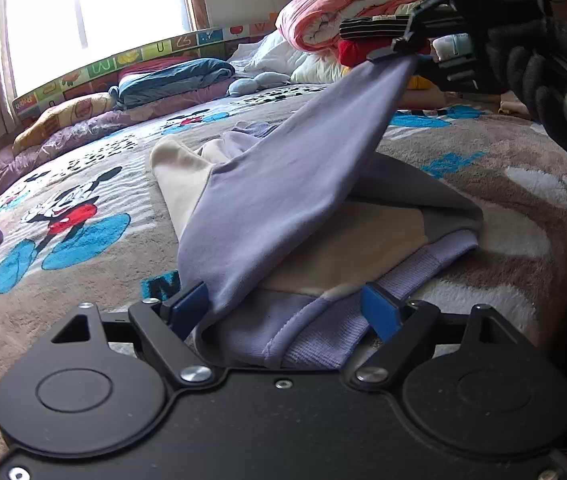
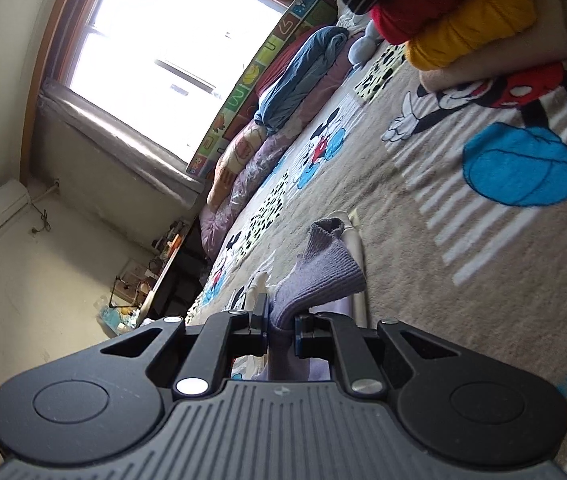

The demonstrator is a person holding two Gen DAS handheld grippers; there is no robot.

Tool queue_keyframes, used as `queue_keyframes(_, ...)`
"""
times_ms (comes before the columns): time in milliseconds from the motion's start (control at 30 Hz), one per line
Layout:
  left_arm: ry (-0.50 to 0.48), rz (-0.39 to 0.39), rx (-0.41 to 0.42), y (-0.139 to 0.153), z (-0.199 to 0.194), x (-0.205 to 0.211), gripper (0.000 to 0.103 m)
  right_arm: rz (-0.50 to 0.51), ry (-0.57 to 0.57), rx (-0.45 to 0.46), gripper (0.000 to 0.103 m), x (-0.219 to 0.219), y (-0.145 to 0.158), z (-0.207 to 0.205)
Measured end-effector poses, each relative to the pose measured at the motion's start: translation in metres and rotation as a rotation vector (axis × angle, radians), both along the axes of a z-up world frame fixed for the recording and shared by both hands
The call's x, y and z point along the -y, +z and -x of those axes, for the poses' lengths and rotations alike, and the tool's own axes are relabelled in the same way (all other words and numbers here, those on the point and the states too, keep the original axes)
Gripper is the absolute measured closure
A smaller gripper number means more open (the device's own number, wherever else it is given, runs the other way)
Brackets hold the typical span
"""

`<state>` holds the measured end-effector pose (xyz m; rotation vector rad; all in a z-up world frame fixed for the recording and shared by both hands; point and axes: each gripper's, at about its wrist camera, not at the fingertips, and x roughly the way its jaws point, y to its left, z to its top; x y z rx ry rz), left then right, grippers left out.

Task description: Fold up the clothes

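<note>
Lavender and cream, the sweatshirt [image 1: 283,216] lay on the cartoon-print blanket [image 1: 83,248] while your right gripper [image 2: 281,326] pinched its ribbed cuff [image 2: 323,276] tight, lifting the sleeve [image 1: 323,152], and your left gripper [image 1: 287,308] stood spread wide around the bunched hem [image 1: 323,344] without clamping it.

Black grippers, blue-padded fingers [image 1: 379,310], silver screws; seemingly a dark knit glove [image 1: 531,68].

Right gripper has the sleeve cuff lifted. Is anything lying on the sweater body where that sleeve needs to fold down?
Nothing visible does. The sweater body under the lifted sleeve is bare; the right gripper pinches the cuff, and the left gripper straddles the hem.
</note>
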<state>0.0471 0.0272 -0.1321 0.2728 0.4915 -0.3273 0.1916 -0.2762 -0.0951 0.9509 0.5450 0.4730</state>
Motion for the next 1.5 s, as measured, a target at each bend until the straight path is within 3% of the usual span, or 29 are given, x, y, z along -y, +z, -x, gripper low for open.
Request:
queue_keyframes(367, -0.013, 0.007, -0.018, 0.000, -0.001, -0.003, 0.019, -0.025, -0.057, -0.081, 0.090, 0.017, -0.039, 0.016)
queue_keyframes(467, -0.026, 0.042, -0.034, 0.005, -0.001, -0.010, 0.019, -0.025, -0.068, -0.150, 0.090, 0.021, -0.067, 0.011)
queue_keyframes(533, -0.035, 0.083, -0.045, 0.010, -0.001, -0.018, 0.019, -0.012, -0.072, -0.130, 0.090, 0.020, -0.076, 0.014)
queue_keyframes(667, 0.018, 0.247, -0.050, 0.025, -0.008, -0.051, 0.019, -0.011, -0.061, -0.080, 0.090, 0.021, -0.085, 0.021)
queue_keyframes(833, 0.286, 0.501, -0.038, 0.032, -0.027, -0.111, 0.020, -0.014, -0.026, -0.013, 0.091, 0.022, -0.093, 0.025)
queue_keyframes(933, 0.390, 0.587, -0.009, 0.040, -0.035, -0.129, 0.020, -0.002, -0.015, 0.008, 0.091, 0.021, -0.091, 0.027)
queue_keyframes(1100, 0.387, 0.502, -0.027, 0.060, -0.067, -0.125, 0.021, -0.024, -0.011, 0.028, 0.091, 0.026, -0.092, 0.027)
queue_keyframes(1333, 0.215, 0.217, -0.050, 0.074, -0.143, -0.085, 0.048, -0.039, -0.010, 0.042, 0.091, 0.031, -0.092, 0.030)
queue_keyframes(1367, 0.195, 0.174, -0.055, 0.074, -0.156, -0.078, 0.048, -0.037, -0.009, 0.044, 0.091, 0.030, -0.092, 0.030)
queue_keyframes(1500, 0.125, 0.057, -0.090, 0.065, -0.209, -0.059, 0.060, -0.048, -0.002, 0.054, 0.090, 0.032, -0.094, 0.030)
